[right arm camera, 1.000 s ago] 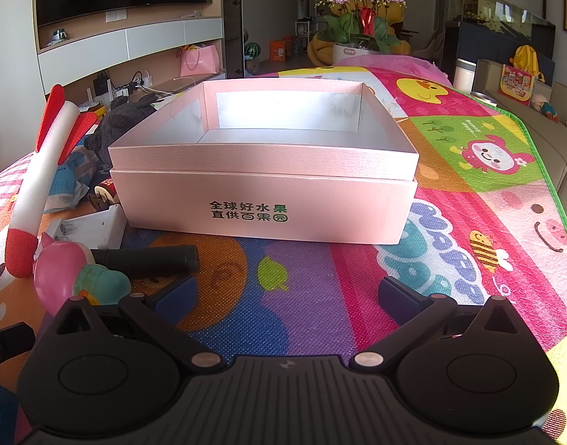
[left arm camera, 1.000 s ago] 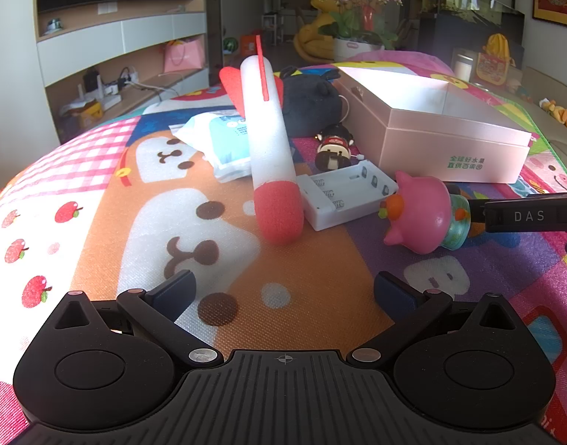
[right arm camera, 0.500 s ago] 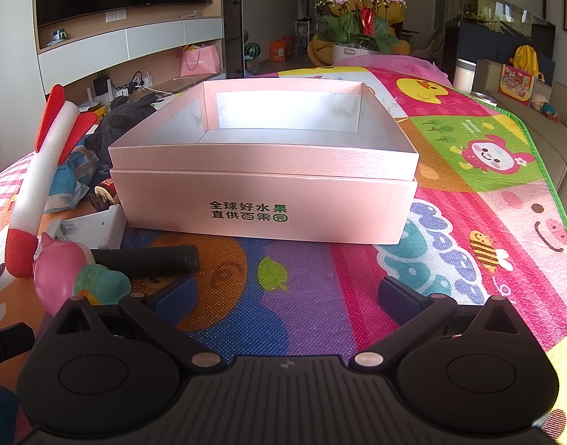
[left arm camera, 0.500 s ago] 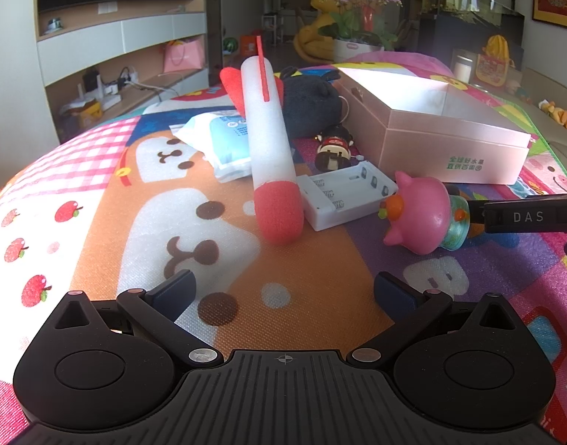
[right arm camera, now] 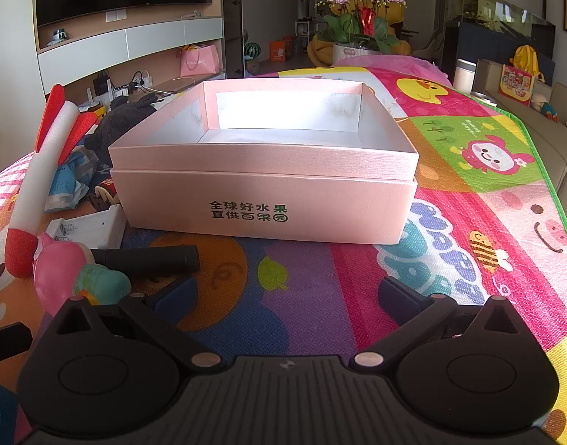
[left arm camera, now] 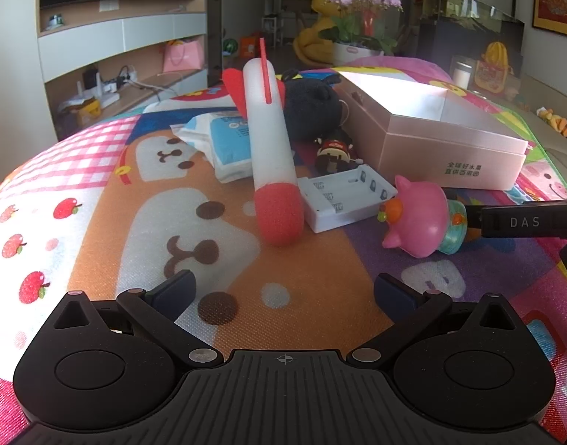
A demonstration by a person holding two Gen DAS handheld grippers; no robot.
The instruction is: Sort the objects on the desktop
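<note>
Both wrist views low over mat (left arm camera: 98, 193), facing forward; share pink box (right arm camera: 268, 200), pink toy (left arm camera: 418, 218).
</note>
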